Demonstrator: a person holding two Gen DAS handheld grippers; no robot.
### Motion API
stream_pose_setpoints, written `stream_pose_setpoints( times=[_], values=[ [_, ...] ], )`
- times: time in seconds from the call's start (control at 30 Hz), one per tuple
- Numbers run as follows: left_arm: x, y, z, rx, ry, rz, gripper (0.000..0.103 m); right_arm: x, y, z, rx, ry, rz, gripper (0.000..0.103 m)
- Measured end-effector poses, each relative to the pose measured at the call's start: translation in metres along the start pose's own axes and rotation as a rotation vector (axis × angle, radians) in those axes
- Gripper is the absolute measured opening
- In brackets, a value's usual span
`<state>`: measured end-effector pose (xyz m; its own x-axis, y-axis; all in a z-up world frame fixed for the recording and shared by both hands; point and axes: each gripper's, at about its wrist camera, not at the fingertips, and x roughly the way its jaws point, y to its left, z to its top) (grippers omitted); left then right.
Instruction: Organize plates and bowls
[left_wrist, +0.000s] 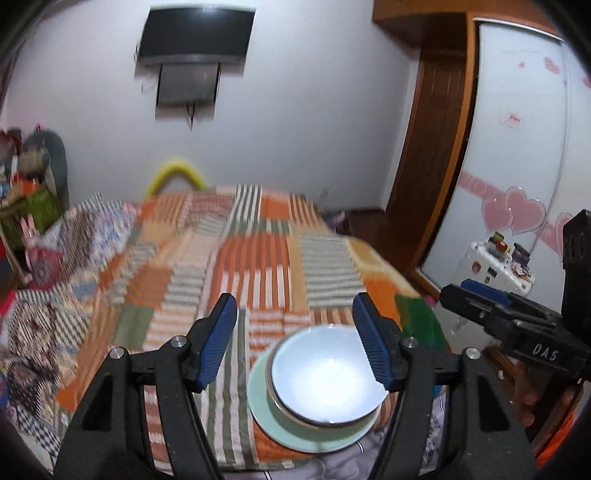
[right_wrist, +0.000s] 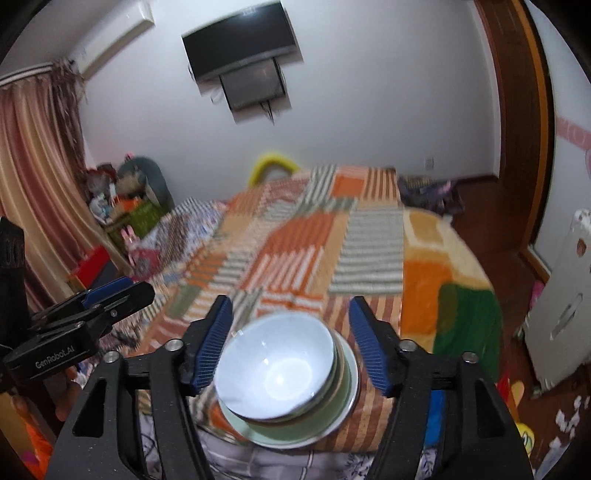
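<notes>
A white bowl (left_wrist: 327, 376) sits nested in a stack on a pale green plate (left_wrist: 280, 424) near the front edge of the bed; the right wrist view shows the white bowl (right_wrist: 275, 369) over other bowls on the green plate (right_wrist: 340, 406). My left gripper (left_wrist: 295, 314) hangs open above and behind the stack, its blue pads (left_wrist: 219, 343) apart and touching nothing. My right gripper (right_wrist: 290, 314) is likewise open above the stack, nothing between its pads (right_wrist: 212, 343). Each gripper shows at the side of the other's view: the right gripper (left_wrist: 491, 306), the left gripper (right_wrist: 107, 295).
The stack rests on an orange, green and white striped blanket (left_wrist: 240, 266) covering the bed. A wall-mounted TV (left_wrist: 195, 33) hangs on the far wall. A wardrobe (left_wrist: 509, 155) and small white table (left_wrist: 495, 266) stand at right; toys and boxes (left_wrist: 29, 192) at left.
</notes>
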<state>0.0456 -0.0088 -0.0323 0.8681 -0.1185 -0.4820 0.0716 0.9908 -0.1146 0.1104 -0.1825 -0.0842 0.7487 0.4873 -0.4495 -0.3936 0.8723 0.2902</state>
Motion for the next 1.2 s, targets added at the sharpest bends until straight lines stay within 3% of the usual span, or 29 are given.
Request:
stream_pose_setpoints(
  times=[0.17,0.3,0.4,0.53,0.7,1.2],
  values=[
    [-0.024,-0.004,0.007,0.005,-0.086,-0.002,0.087,-0.021,0.009,0.009,-0.017,-0.091,0.01,0.071],
    [-0.04,-0.008,0.008,0.014,-0.138,0.006,0.091,-0.033,0.017,0.01,-0.043,-0.142,0.018,0.078],
    [-0.047,-0.011,0.008,0.017,-0.159,0.013,0.1,-0.039,0.024,0.009,-0.065,-0.173,0.022,0.086],
    [-0.054,-0.012,0.007,0.019,-0.181,0.025,0.102,-0.046,0.031,0.009,-0.087,-0.201,0.026,0.089],
    [-0.056,-0.013,0.006,0.018,-0.184,0.034,0.102,-0.05,0.035,0.007,-0.098,-0.236,0.019,0.101],
    [-0.059,-0.012,0.004,0.025,-0.199,0.03,0.103,-0.051,0.04,0.006,-0.119,-0.252,0.009,0.102]
  ],
)
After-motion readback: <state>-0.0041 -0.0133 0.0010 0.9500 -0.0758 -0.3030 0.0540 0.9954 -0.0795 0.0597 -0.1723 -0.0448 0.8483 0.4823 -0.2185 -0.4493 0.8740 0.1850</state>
